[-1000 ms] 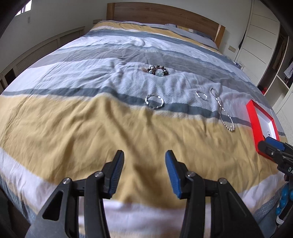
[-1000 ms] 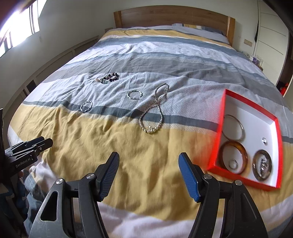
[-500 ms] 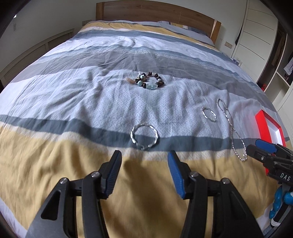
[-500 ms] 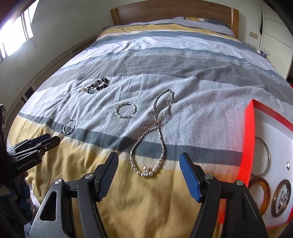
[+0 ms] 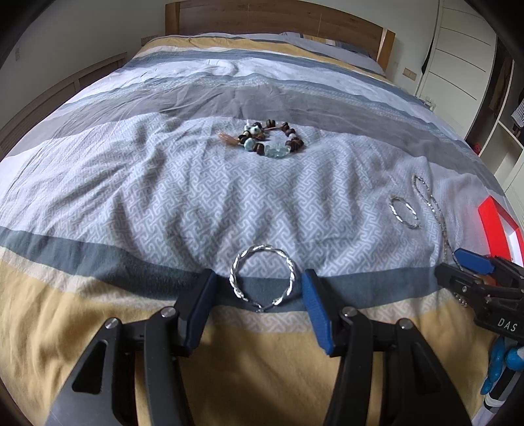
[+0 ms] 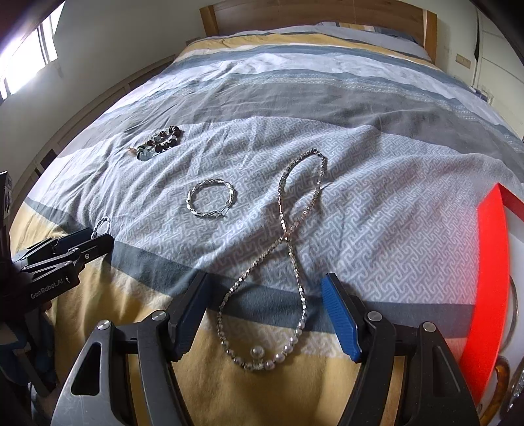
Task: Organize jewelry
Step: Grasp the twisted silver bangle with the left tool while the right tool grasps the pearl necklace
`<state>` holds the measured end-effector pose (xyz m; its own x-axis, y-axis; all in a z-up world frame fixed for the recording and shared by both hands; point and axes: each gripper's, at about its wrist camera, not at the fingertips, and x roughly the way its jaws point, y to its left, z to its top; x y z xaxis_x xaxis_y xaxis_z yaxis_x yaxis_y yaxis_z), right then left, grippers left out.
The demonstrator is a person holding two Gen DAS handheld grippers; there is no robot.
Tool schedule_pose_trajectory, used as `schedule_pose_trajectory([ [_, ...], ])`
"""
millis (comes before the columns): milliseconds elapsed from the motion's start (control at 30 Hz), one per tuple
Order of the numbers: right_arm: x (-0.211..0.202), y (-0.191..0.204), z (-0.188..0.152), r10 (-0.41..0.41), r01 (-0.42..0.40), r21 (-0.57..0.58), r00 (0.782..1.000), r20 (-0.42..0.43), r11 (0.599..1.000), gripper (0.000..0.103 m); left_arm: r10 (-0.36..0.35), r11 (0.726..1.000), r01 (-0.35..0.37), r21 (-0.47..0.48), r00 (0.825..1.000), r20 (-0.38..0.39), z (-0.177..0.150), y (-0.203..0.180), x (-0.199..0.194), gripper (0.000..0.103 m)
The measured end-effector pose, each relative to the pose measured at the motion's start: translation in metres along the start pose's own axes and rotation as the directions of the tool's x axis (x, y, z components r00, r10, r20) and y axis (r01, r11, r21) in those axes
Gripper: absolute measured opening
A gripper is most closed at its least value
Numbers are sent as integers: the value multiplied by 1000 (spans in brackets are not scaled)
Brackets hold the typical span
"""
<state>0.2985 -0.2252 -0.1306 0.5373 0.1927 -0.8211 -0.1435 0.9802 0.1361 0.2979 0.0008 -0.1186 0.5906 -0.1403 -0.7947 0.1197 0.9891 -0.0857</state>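
Observation:
A twisted silver bangle (image 5: 262,278) lies on the bedspread between the open fingers of my left gripper (image 5: 257,291); it also shows in the right wrist view (image 6: 101,226). A silver pearl necklace (image 6: 281,262) lies in a figure-eight, its pearl end between the open fingers of my right gripper (image 6: 265,309). A second twisted bangle (image 6: 211,198) and a bead bracelet (image 6: 160,142) lie farther back. The red-rimmed jewelry tray (image 6: 488,295) is at the right, holding bangles.
The striped bedspread (image 5: 163,196) is wrinkled. A wooden headboard (image 5: 271,16) stands at the far end. White wardrobe doors (image 5: 458,49) and shelves line the right side. The right gripper shows at the right edge of the left wrist view (image 5: 481,281).
Both grippers have moved forward and down over the bed. The left now brackets the near twisted bangle; the right brackets the necklace's pearl end. Both stayed open.

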Motion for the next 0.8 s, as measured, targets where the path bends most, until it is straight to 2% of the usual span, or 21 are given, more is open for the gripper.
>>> schedule_pose_trajectory([
  [67, 4, 1, 3, -4, 4, -10, 1000, 4, 1000, 68, -3, 1000, 3, -4, 1000, 6, 1, 1, 3, 52],
  [100, 6, 2, 4, -5, 5, -15, 1000, 7, 1000, 65, -4, 1000, 4, -5, 1000, 7, 2, 1, 4, 52],
  [167, 10, 2, 6, -2, 2, -25, 1000, 11, 1000, 54, -1, 1000, 1, -3, 1000, 9, 2, 1, 6, 52],
  [233, 11, 1, 7, 1, 0, -25, 1000, 19, 1000, 36, -2, 1000, 2, -2, 1000, 12, 2, 1, 6, 51],
  [300, 12, -3, 7, 14, -13, -12, 1000, 23, 1000, 25, -7, 1000, 7, -2, 1000, 15, 2, 1, 6, 50],
  [367, 12, -6, 6, 21, -21, 2, 999, 28, 1000, 16, -8, 1000, 8, -7, 1000, 17, 2, 2, 5, 39],
  [433, 11, -10, 6, 25, -26, 23, 999, 33, 999, 8, -13, 1000, 13, -18, 1000, 19, 2, 5, 3, 37],
  [800, -18, -13, -6, 32, -34, 50, 999, 42, 998, 5, -35, 999, 36, -29, 999, 21, -8, -2, -22, 37],
])
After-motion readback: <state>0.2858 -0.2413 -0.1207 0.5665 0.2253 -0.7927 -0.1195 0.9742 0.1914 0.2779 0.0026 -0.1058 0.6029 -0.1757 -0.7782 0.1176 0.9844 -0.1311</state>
